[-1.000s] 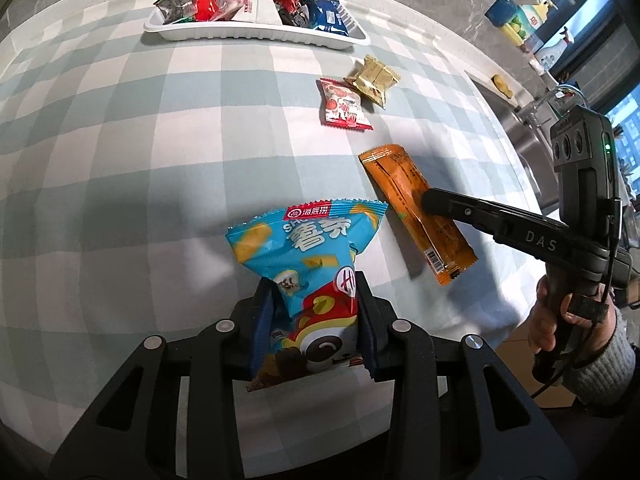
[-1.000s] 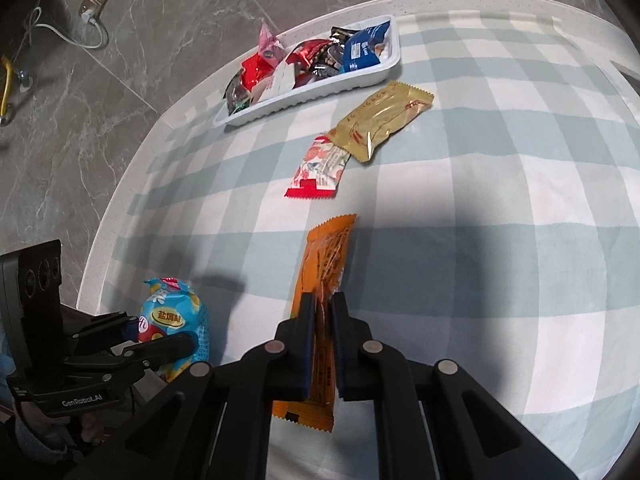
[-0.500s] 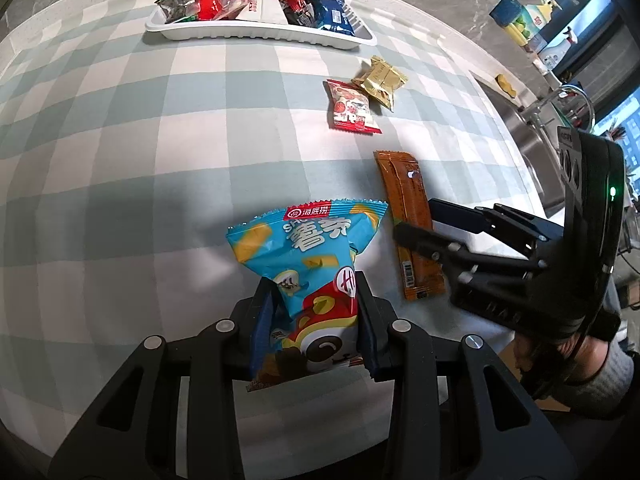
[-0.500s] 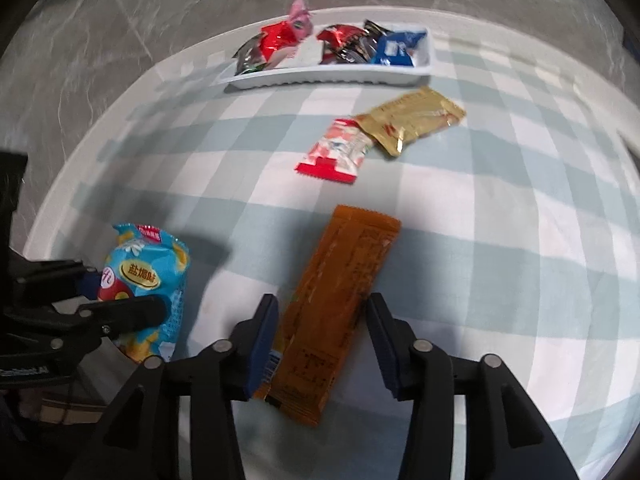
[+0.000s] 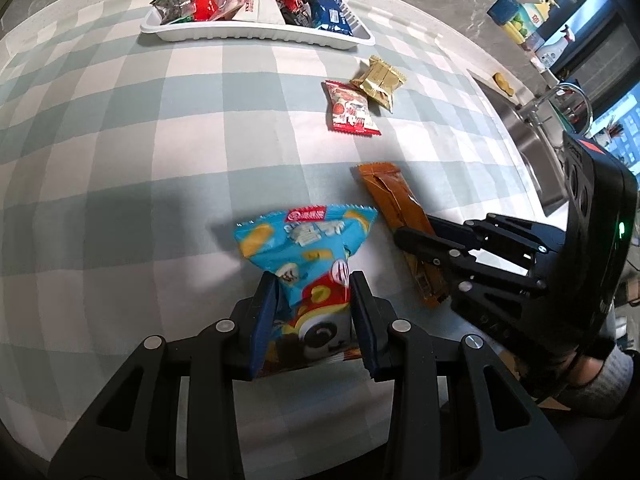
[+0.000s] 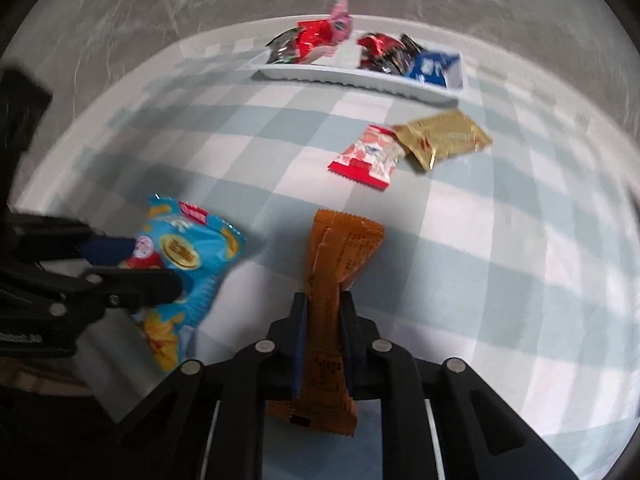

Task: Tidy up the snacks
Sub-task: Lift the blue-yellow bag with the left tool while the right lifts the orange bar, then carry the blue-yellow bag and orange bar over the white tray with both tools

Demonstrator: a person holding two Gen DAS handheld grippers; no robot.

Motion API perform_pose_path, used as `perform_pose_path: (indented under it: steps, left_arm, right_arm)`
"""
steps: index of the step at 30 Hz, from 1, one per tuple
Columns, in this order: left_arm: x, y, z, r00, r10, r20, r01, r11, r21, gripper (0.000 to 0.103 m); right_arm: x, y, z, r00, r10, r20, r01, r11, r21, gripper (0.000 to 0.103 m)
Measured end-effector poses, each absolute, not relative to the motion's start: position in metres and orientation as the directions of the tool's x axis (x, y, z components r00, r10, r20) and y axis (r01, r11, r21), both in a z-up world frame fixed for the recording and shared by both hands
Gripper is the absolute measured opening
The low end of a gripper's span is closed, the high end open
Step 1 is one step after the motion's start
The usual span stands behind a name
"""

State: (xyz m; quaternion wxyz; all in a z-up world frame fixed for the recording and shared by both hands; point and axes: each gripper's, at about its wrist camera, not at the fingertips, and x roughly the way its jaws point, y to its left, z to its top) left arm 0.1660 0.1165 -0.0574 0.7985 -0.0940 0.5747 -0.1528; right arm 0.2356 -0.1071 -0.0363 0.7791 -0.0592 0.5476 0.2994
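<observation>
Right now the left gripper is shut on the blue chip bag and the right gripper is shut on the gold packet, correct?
Not quite. The left gripper is shut on the blue chip bag, but the right gripper is shut on the orange bar packet, as the right wrist view shows. The gold packet lies on the tablecloth beside the red-and-white packet.

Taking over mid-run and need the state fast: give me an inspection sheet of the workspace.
Surface: checked tablecloth, flat.
Job's things: white tray holding several packets; blue chip bag; orange bar; red-white packet touching gold packet.
Clutter: nothing seen.
Grippers: left gripper shut on blue chip bag; right gripper shut on orange bar.
Cables: nothing seen.
Surroundings: sink with faucet, grey marble counter beyond.
</observation>
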Motion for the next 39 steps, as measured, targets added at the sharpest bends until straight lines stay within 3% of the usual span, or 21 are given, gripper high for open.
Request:
perform_pose_path:
  steps: [8,20,39]
  left_arm:
    - [0.170,0.111,-0.058,0.280,-0.354,-0.892,0.159,0.934,-0.321,0.034]
    - [0.177,0.104,-0.073,0.235,-0.350,-0.907,0.200,0.930,-0.308,0.036]
    - [0.202,0.130,-0.051,0.249,-0.573,-0.781,0.116,0.818,-0.563,0.033]
  right_arm:
    - [0.247,-0.136,-0.040,0.127,0.562,-0.817,-0.374,0.790,0.485,0.016]
    - [0.250,-0.136,-0.044,0.100,0.592,-0.800,-0.342,0.775,0.531,0.016]
    - [0.278,-0.171,-0.054,0.031,0.850,-0.526,-0.053,0.527,0.848,0.016]
